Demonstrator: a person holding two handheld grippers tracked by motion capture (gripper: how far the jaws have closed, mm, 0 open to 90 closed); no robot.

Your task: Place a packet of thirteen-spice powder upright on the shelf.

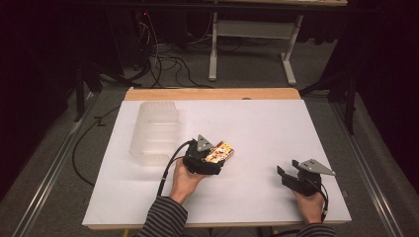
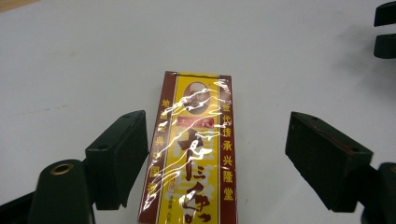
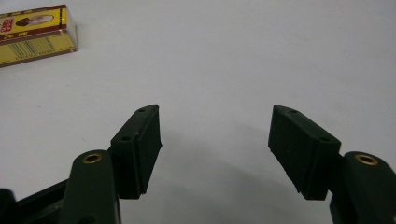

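Left gripper point(image 2: 215, 158): 2 black jaws spread wide, the yellow-and-maroon box point(image 2: 196, 154) lying flat on the table between them. The left pad stands right at the box's long maroon edge; contact cannot be confirmed. The right pad stands well clear, bare white surface between it and the box. Nothing is clamped.

Box axis: in the left gripper view the long axis runs straight away from the camera, in line with the jaws' reach, so the pads face the 2 long sides. The box sits off-centre in the gap, toward the left pad. The film wrap throws glare; a slick surface is likely.

High view: the left gripper point(image 1: 213, 160) sits over the near end of the box point(image 1: 221, 151), which points up and to the right across the white table point(image 1: 276, 128). A clear plastic tray point(image 1: 154, 131) stands to the left of them, near but apart.

Right gripper point(image 3: 215, 154): jaws wide, nothing but table between them. In its view the box point(image 3: 35, 32) lies far off at the upper left. In the high view the right gripper point(image 1: 289, 178) rests near the table's front right, well apart from the box.

Judgement: the left hand is much the nearer. If it is to grip, it should shift sideways to centre the box before closing across the short width. If it is withdrawing, it needs only to lift clear.
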